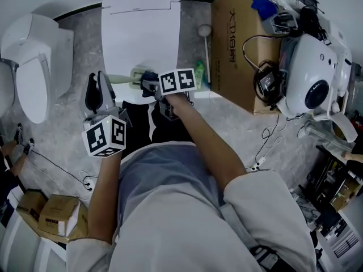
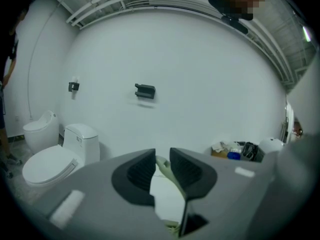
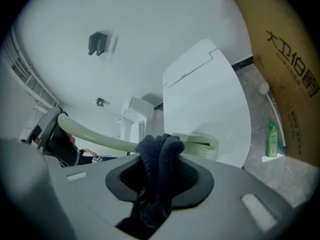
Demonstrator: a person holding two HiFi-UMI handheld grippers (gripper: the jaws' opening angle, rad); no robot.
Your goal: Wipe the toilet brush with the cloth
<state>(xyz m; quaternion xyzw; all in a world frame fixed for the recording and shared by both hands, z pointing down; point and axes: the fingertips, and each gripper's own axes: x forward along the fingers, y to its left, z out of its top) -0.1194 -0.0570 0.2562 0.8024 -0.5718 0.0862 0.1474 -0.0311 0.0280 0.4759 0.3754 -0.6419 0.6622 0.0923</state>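
Observation:
The toilet brush has a pale green handle (image 1: 121, 79) (image 3: 100, 139) that lies level over the white toilet's closed lid (image 1: 142, 27). My left gripper (image 1: 100, 84) (image 2: 162, 157) is shut on the handle's end (image 2: 170, 176). A dark blue cloth (image 1: 150, 78) (image 3: 159, 151) is bunched in my right gripper (image 1: 148, 85) (image 3: 160, 160), which is shut on it. The cloth is draped over the handle close to the pale green brush head (image 3: 201, 145). The cloth hides the spot where the two meet.
A second white toilet (image 1: 34, 61) stands at the left. To the right of the lid are a green bottle (image 1: 200, 72) and a tall cardboard box (image 1: 238, 44). A white machine with cables (image 1: 312, 78) fills the right side. Small boxes (image 1: 51, 214) sit at the lower left.

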